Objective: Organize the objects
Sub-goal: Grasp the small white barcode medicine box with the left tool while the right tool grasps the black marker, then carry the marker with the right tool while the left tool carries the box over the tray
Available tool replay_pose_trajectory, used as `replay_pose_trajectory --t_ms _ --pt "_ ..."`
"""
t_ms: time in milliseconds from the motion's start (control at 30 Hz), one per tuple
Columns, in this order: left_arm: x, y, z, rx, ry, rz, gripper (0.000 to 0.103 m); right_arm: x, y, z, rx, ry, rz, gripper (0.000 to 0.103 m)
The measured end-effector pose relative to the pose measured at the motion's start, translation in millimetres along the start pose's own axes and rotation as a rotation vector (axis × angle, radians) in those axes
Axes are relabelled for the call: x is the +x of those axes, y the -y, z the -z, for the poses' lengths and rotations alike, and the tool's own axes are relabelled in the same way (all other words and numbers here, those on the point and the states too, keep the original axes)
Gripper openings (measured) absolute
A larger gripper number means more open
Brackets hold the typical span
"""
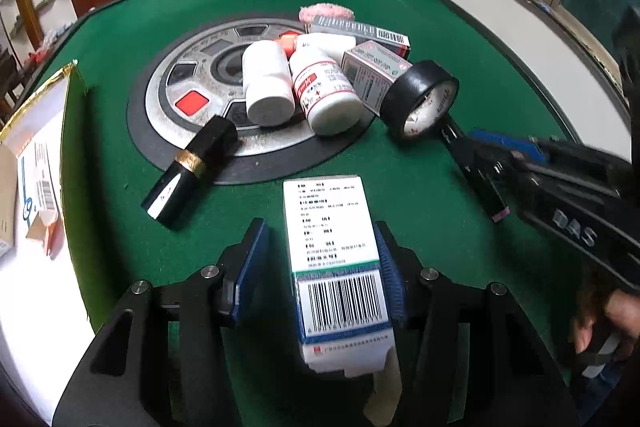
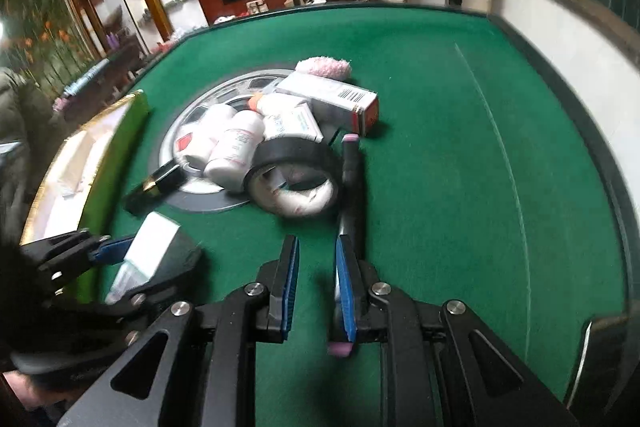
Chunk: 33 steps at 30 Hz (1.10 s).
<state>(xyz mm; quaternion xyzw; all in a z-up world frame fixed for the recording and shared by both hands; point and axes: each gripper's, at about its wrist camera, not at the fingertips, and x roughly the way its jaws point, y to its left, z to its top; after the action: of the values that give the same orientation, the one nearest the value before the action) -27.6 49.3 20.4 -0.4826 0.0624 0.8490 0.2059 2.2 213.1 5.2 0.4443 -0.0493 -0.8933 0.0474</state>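
Note:
My left gripper is open around a white medicine box with a barcode; the box touches the right pad, with a gap on the left. My right gripper is open, and a black pen-like stick with pink ends lies along its right finger, on the green table. In the left wrist view the right gripper is beside a black tape roll. Two white bottles and small boxes lie piled on the round metal centre plate. A black and gold tube lies near them.
An open box with a green and gold rim stands at the left and holds cartons and papers. A pink fluffy thing lies behind the pile. The green felt table has a raised dark edge.

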Motion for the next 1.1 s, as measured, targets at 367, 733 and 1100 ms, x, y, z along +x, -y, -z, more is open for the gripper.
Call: replay_pose_trajectory --t_ms 367,733,1100 --pt "6.2 12.7 3.5 0.079 0.057 -0.042 0.075 6.4 0.7 5.9 -0.114 0.009 0.076 0.012" --pt "-0.5 11.0 7.5 0.079 0.093 -0.032 0.033 26.5 9.1 12.3 -0.118 -0.012 0.082 0.013" --pt "-9.3 -12.0 0.7 -0.024 0.129 0.057 0.033 0.4 20.4 11.7 -0.034 0.092 0.03 0.013"
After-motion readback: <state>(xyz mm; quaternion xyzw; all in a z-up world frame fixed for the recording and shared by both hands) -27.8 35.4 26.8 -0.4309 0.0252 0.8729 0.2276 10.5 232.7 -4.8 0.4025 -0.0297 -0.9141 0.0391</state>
